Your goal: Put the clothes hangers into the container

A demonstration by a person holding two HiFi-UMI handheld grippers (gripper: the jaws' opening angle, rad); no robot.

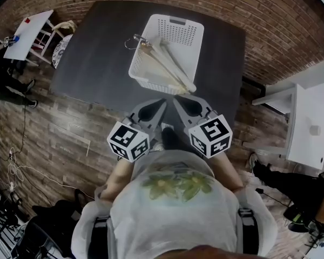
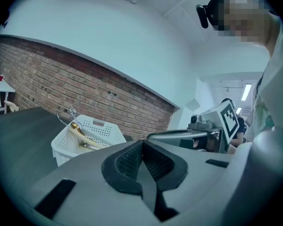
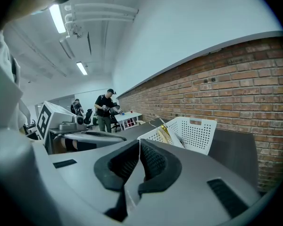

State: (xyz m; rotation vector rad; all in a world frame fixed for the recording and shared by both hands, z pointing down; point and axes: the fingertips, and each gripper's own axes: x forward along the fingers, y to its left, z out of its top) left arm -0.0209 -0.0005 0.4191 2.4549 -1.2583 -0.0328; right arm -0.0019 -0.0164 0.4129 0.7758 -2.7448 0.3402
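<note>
A white perforated basket (image 1: 183, 31) stands on the dark table (image 1: 97, 63). Wooden clothes hangers (image 1: 167, 63) lie inside it, one metal hook (image 1: 133, 41) poking over its left rim. The basket (image 2: 104, 132) and hangers (image 2: 82, 133) also show in the left gripper view, and the basket (image 3: 195, 133) and hangers (image 3: 166, 132) in the right gripper view. My left gripper (image 1: 160, 103) and right gripper (image 1: 177, 101) hover side by side at the table's near edge, close to my chest, short of the basket. Both are shut with nothing between the pads (image 2: 153, 164) (image 3: 151, 161).
A brick wall runs behind the table. A white side table (image 1: 28, 32) and a chair (image 1: 56, 34) stand at the far left, and a white desk (image 1: 305, 125) at the right. Cables lie on the wood floor at left. People stand in the background (image 3: 105, 109).
</note>
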